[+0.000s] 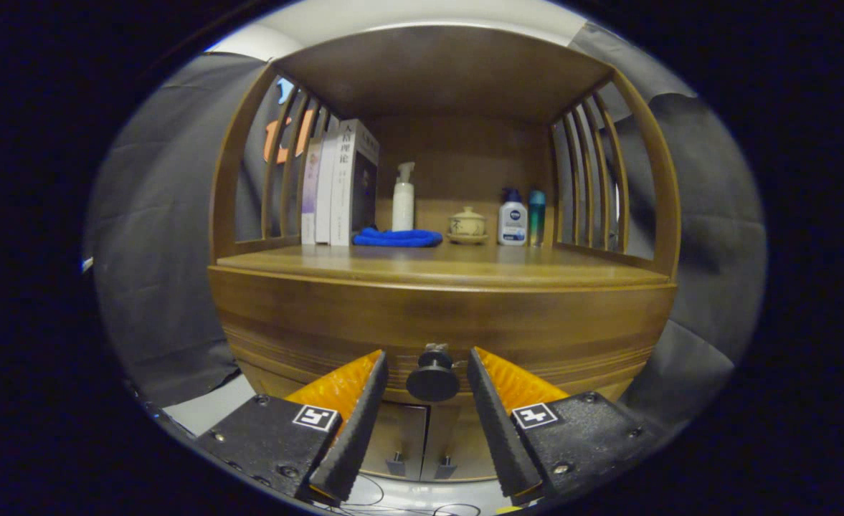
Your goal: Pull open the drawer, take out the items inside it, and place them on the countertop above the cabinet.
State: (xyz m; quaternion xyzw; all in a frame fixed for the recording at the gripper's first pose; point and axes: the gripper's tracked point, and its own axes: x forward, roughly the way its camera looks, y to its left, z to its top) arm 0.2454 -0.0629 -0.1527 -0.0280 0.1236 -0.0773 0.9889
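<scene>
In the gripper view, the gripper sits low in front of a wooden cabinet, its two fingers spread apart with a dark round knob between them. Neither finger touches the knob; there is a clear gap on each side, so the claw is open and holding nothing. The knob sticks out from the drawer, the wide curved front panel just under the countertop. The drawer looks fully shut, flush with the cabinet, so whatever is inside it is hidden. Below the knob are two small lower doors with their own little handles. On the countertop, back against the rear panel, stand some books, a white pump bottle, a folded blue cloth, a small lidded pot, a white bottle with a blue cap and a teal bottle beside it. By my reading the task has barely started: the fingers are lined up on the knob, but closing on it, pulling the drawer out, lifting out the contents and setting them on the countertop all remain.
</scene>
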